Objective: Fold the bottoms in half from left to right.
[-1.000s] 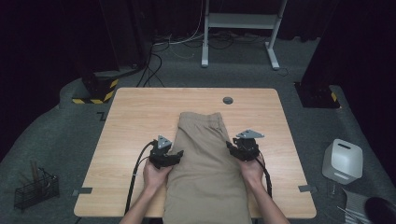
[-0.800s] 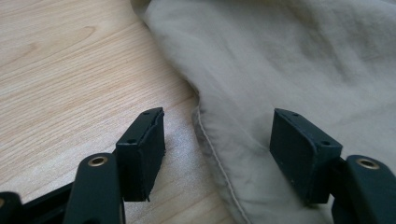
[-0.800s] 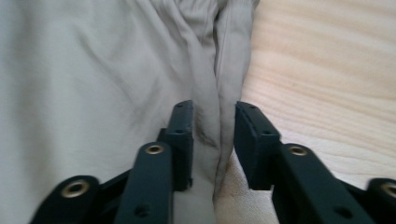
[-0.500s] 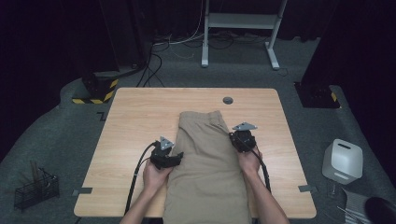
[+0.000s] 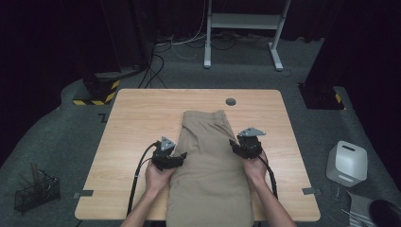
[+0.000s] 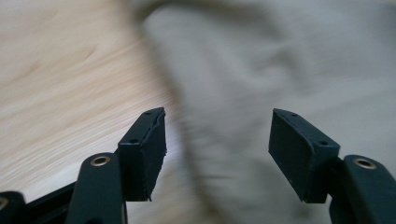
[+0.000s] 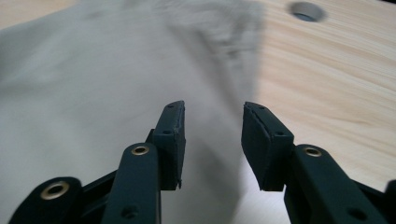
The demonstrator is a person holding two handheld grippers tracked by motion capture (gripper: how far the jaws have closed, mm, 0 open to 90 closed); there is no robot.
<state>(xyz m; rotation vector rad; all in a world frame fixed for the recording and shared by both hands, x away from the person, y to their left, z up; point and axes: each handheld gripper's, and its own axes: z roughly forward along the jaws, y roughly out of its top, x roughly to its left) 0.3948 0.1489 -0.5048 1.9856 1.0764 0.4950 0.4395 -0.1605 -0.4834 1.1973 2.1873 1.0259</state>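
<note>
- Left gripper [image 5: 182, 155], jaws wide apart, straddles the left edge of the folded khaki cloth trousers [image 5: 210, 165].
- Right gripper [image 5: 232, 143], jaws just reopened, gapes over the trousers' right edge, gripping nothing.
- Pale wooden table [image 5: 137, 123] beneath.

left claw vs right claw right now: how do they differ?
The left claw stands wider open than the right claw, whose jaws have just been opening. The left claw sits at the left edge of the khaki trousers, the right claw at their right edge, a little farther up the table. Both are empty, straddling a cloth edge with nothing pinched.
</note>
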